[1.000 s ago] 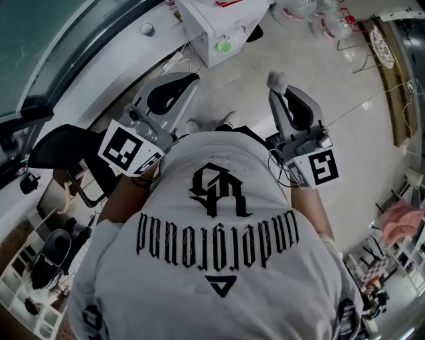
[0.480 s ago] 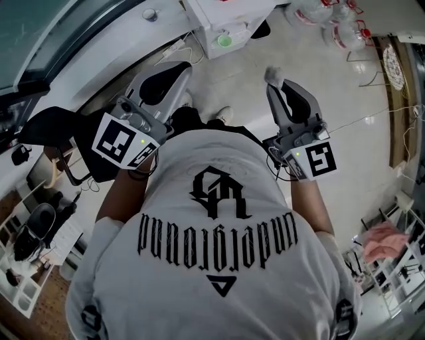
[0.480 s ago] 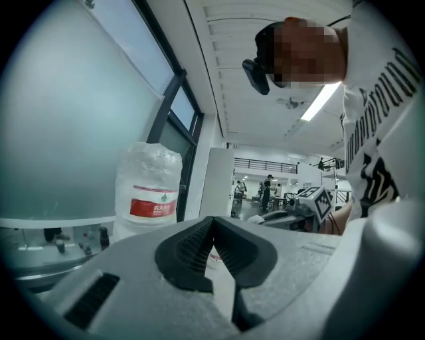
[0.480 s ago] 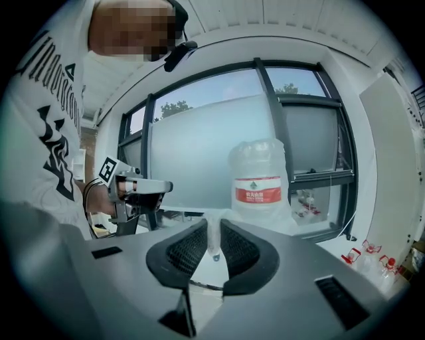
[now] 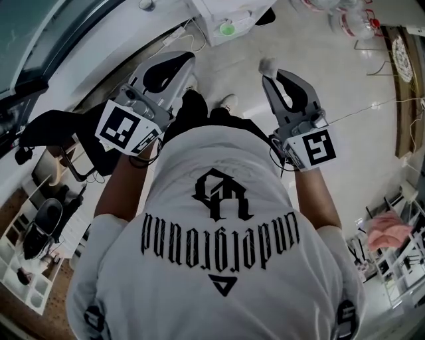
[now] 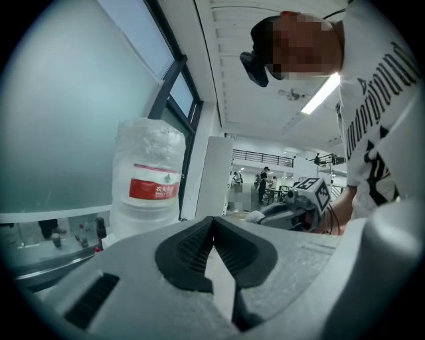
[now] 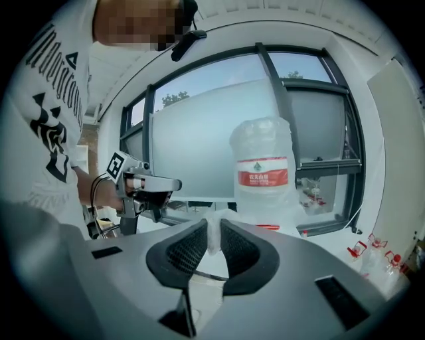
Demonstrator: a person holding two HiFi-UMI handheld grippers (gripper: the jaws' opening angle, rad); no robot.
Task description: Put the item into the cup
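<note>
My right gripper (image 5: 269,70) is shut on a small white crumpled item (image 5: 267,64), which pokes out between the pad tips (image 7: 214,234). It is held in the air over the pale floor. My left gripper (image 5: 188,61) is level with it on the left; its jaws meet at the tips (image 6: 212,220) with nothing between them. Each gripper shows in the other's view: the right gripper (image 6: 292,207) with the white item (image 6: 255,216), and the left gripper (image 7: 147,186). A small green cup-like thing (image 5: 228,29) sits on a white box (image 5: 219,13) ahead of both.
A person's white printed shirt (image 5: 219,226) fills the lower head view. A large wrapped water bottle (image 6: 149,178) (image 7: 264,174) stands by frosted windows. More bottles (image 5: 350,20) lie at the far right, a black chair (image 5: 63,143) and shelves (image 5: 30,265) on the left.
Both grippers have shifted slightly up in the head view as the person moved. The right gripper still holds the white item and the left stays shut.
</note>
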